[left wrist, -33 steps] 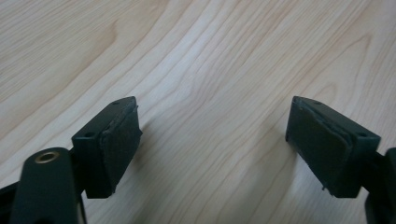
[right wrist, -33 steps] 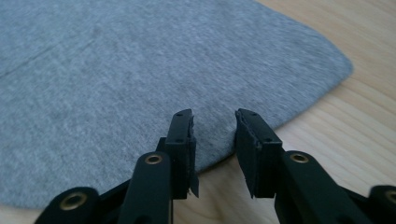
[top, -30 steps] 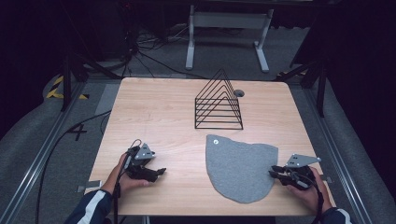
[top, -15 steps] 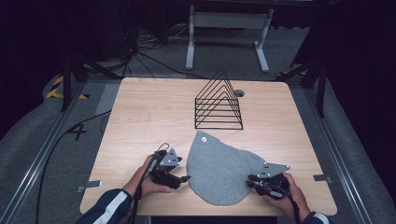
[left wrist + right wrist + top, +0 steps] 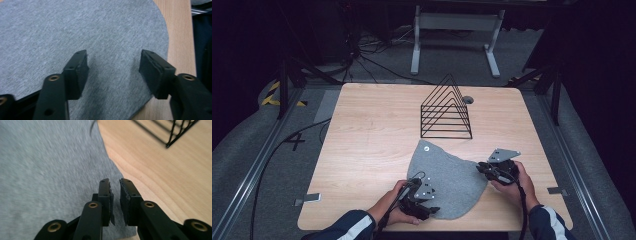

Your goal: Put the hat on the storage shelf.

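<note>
Near table front edge, grey cloth [image 5: 447,180], left hand-held gripper [image 5: 426,207] closing, unclamped, right hand-held gripper [image 5: 484,170] nipping cloth rim.

From my seat this reads as a recording lab or studio bay, not a home. I see one pale wooden table [image 5: 377,145] standing alone on grey carpet [image 5: 252,150], with black curtains [image 5: 607,75] closing off the sides. Metal rails [image 5: 242,192] run along the floor past a taped mark, black-and-yellow hazard tape [image 5: 274,95] marks a foot, loose cables [image 5: 372,55] lie behind, and a white metal stand [image 5: 454,30] sits at the back.
</note>
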{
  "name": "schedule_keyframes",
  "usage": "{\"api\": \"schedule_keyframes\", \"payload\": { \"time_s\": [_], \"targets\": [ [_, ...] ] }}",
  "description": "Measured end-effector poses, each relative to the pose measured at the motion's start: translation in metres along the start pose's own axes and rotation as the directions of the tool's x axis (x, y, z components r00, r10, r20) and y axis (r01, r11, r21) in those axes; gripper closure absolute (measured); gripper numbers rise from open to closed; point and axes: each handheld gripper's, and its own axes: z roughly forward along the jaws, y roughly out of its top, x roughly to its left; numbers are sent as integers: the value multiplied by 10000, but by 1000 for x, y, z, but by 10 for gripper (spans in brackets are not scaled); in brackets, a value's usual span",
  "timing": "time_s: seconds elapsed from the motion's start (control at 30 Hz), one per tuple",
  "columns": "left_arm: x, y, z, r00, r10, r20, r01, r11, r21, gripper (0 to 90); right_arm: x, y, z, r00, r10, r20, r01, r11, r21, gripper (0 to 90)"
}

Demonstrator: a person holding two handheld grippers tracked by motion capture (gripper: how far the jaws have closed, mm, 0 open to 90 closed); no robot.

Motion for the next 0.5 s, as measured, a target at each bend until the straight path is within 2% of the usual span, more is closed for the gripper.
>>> {"api": "schedule_keyframes", "payload": {
  "time_s": [0.03, 0.07, 0.13, 0.17, 0.2, 0.23, 0.27, 0.3, 0.33, 0.37, 0.47, 0.5],
  "targets": [
    [0, 0, 0, 10000, 0, 0, 0, 10000, 0, 443, 0, 0, 0, 10000, 0, 0, 0, 10000, 0, 795],
    [3, -4, -5, 9994, -324, 118, 324, 9995, 65, 461, 2, -1, 6, 9997, -221, -135, 225, 9991, 349, 804],
    [4, -8, -9, 9991, -405, 100, 404, 9991, 98, 475, 5, -2, 6, 9994, -277, -222, 284, 9990, 336, 807],
    [5, -14, -15, 9991, -410, -91, 412, 9990, 180, 479, 10, -3, 2, 9977, -342, -581, 369, 9983, 462, 813],
    [5, -14, -15, 9991, -410, -91, 412, 9990, 180, 479, 10, -3, 2, 9977, -342, -581, 369, 9983, 462, 813],
    [7, -19, -20, 9986, -524, -87, 526, 9982, 288, 480, 20, -7, -4, 9949, -544, -853, 590, 9969, 523, 826],
    [7, -21, -24, 9980, -621, -75, 624, 9972, 405, 480, 20, -7, -4, 9949, -544, -853, 590, 9969, 523, 826],
    [10, -25, -28, 9985, -525, -170, 531, 9979, 374, 480, 25, -8, -6, 9933, -616, -973, 672, 9962, 553, 831],
    [13, -28, -31, 9981, -560, -270, 572, 9974, 448, 480, 31, -9, -10, 9889, -768, -1272, 851, 9945, 610, 842],
    [15, -32, -34, 9965, -766, -330, 779, 9962, 390, 481, 36, -11, -12, 9852, -900, -1462, 996, 9932, 602, 846],
    [27, -38, -41, 9934, -913, -693, 951, 9940, 547, 478, 50, -12, -17, 9768, -1098, -1840, 1234, 9903, 643, 851],
    [31, -40, -42, 9902, -1105, -859, 1145, 9925, 431, 478, 54, -11, -18, 9719, -1268, -1982, 1421, 9877, 649, 852]
  ]
}}
